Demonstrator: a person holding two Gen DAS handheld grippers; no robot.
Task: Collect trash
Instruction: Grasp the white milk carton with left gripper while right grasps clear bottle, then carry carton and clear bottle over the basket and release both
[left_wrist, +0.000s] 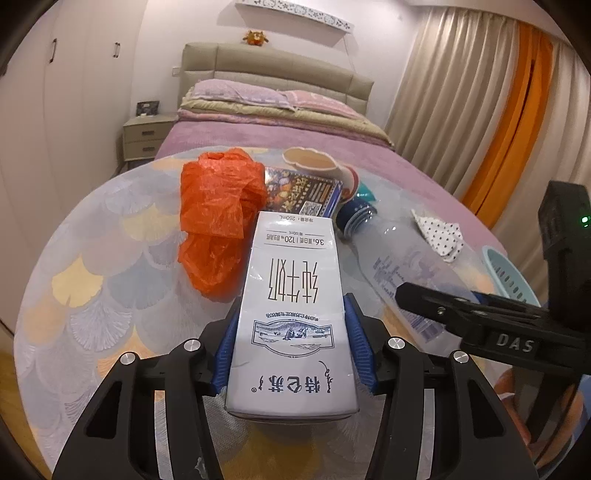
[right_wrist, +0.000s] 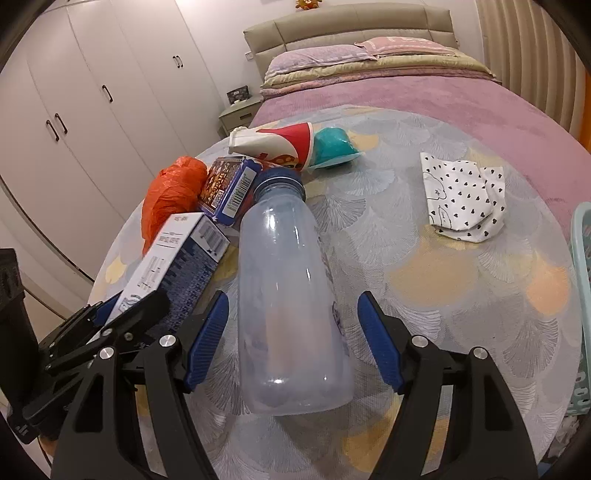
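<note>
My left gripper (left_wrist: 291, 332) is shut on a white milk carton (left_wrist: 291, 314); its blue pads press both sides. The carton also shows in the right wrist view (right_wrist: 177, 266), with the left gripper (right_wrist: 122, 314) around it. My right gripper (right_wrist: 293, 336) is open, its fingers on either side of an empty clear plastic bottle (right_wrist: 288, 295) with a blue cap, lying on the round table (right_wrist: 461, 295); there is a gap on each side. An orange plastic bag (left_wrist: 218, 218), a dark blue snack box (left_wrist: 306, 192), a paper cup (right_wrist: 280, 144) and a crumpled dotted paper (right_wrist: 465, 199) lie on the table.
A teal object (right_wrist: 332, 147) lies by the cup. A light blue basket (right_wrist: 583, 295) stands at the table's right edge. A bed (right_wrist: 424, 96) is beyond the table, wardrobes (right_wrist: 92, 92) to the left, and curtains (left_wrist: 480, 110) to the right.
</note>
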